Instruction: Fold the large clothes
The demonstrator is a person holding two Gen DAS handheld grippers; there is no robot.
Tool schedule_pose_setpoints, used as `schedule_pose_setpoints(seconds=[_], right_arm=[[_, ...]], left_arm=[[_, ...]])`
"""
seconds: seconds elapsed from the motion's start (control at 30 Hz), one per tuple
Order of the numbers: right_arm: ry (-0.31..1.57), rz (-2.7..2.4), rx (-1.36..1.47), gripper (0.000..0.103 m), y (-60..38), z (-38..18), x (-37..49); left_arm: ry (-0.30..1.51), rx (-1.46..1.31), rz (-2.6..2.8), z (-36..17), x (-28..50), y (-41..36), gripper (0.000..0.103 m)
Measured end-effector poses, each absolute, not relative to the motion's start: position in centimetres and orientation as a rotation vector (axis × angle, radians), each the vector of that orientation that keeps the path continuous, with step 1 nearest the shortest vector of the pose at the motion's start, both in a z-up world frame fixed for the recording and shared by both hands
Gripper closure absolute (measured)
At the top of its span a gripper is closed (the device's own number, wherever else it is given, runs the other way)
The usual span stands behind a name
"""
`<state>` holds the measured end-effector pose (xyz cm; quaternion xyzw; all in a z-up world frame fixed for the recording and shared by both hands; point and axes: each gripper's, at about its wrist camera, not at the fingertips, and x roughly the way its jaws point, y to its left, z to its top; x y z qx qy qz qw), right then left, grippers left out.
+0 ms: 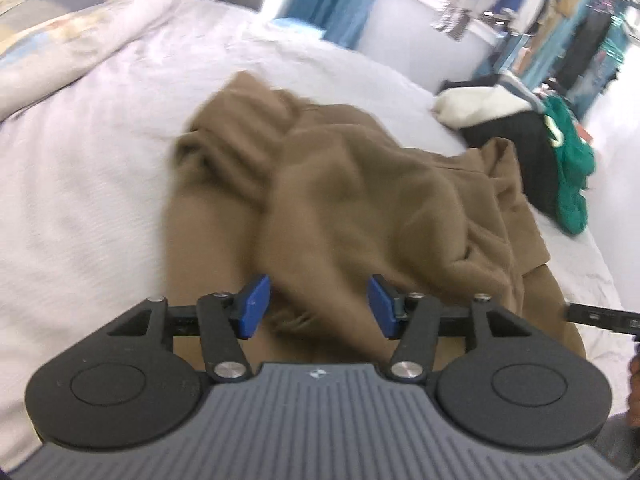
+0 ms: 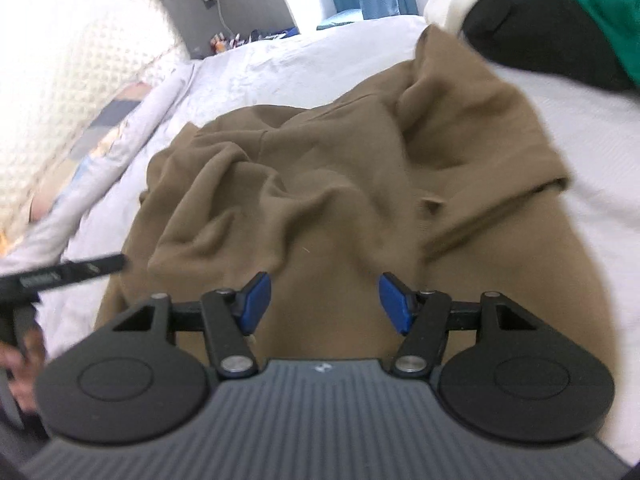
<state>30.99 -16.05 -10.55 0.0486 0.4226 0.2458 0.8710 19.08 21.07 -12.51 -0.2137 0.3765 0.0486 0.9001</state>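
Both hand-held grippers (image 1: 318, 304) (image 2: 324, 302) agape (over garment (image 1: 360, 200)).

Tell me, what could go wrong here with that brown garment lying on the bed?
1. The brown garment lies bunched and creased, and both the left gripper and the right gripper are open with nothing held, so a pinch may catch several layers and fold it crooked.
2. The pile of other clothes sits right beside one edge of it, so spreading it out may snag or drag that pile.
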Motion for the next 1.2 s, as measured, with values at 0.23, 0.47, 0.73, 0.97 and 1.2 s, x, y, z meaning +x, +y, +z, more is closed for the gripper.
schedule_pose_setpoints(seconds=[0.23, 0.47, 0.73, 0.97, 1.2], right_arm=[[1.003, 0.396, 0.260, 0.036, -27.0, -9.7, 30.0], [1.132, 0.378, 0.372, 0.020, -33.2, -14.8, 29.5], [1.218, 0.447, 0.404, 0.018, -33.2, -19.3, 31.2], [1.184, 0.683, 0.376, 0.017, -30.7, -20.4, 32.6], [1.051, 0.899, 0.446, 0.017, -30.0, -19.1, 33.4]], left_arm=[[0.895, -0.562, 0.187, -13.3, 13.7, 25.1, 0.035], [1.054, -0.781, 0.162, -18.2, 14.2, 25.4, 0.030], [1.133, -0.805, 0.213, -20.9, 14.8, 24.5, 0.016], [1.099, -0.841, 0.140, -21.0, 13.9, 24.5, 0.019], [1.028, -0.838, 0.071, -19.7, 12.8, 23.6, 0.036]])
